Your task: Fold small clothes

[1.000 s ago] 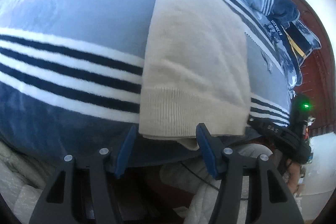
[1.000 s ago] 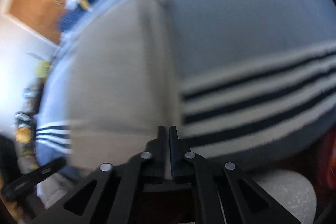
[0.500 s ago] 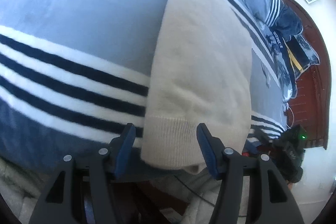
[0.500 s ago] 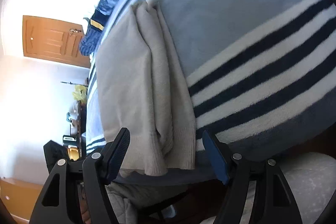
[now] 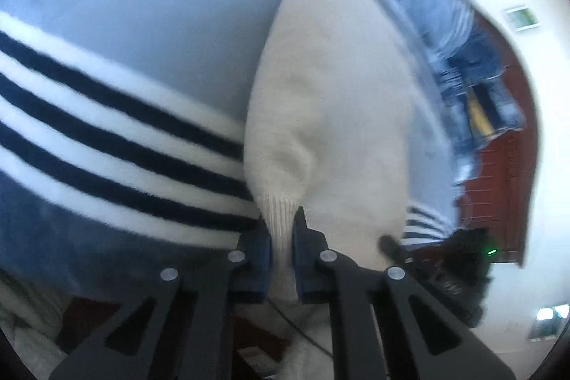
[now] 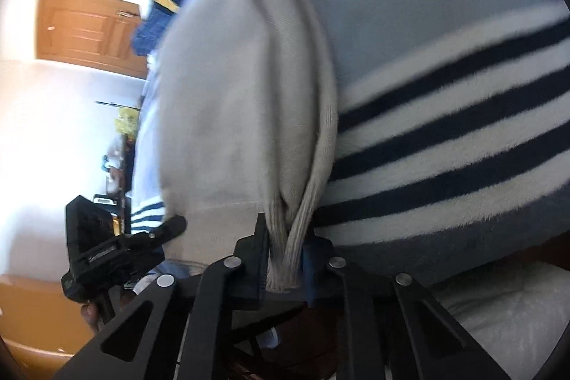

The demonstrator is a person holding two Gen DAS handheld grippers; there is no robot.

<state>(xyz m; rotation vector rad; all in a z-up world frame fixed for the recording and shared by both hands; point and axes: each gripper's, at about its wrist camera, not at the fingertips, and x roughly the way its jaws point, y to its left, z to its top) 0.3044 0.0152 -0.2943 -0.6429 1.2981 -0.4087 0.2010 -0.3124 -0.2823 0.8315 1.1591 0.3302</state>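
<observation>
Both jaw sets, open half a second ago, are closing: left hand-held gripper point(image 5: 281, 251) and right hand-held gripper point(image 6: 285, 259) each clench the beige sweater point(image 5: 331, 102) hem on the bed point(image 5: 107, 138), ready to fold.

Blurred bed clutter point(image 5: 473, 59) beyond the blanket point(image 5: 107, 41)

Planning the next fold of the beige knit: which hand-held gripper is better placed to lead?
Neither clearly. The left hand-held gripper and right hand-held gripper are each closing on the beige knit's ribbed hem at opposite corners; probably lift together.
</observation>
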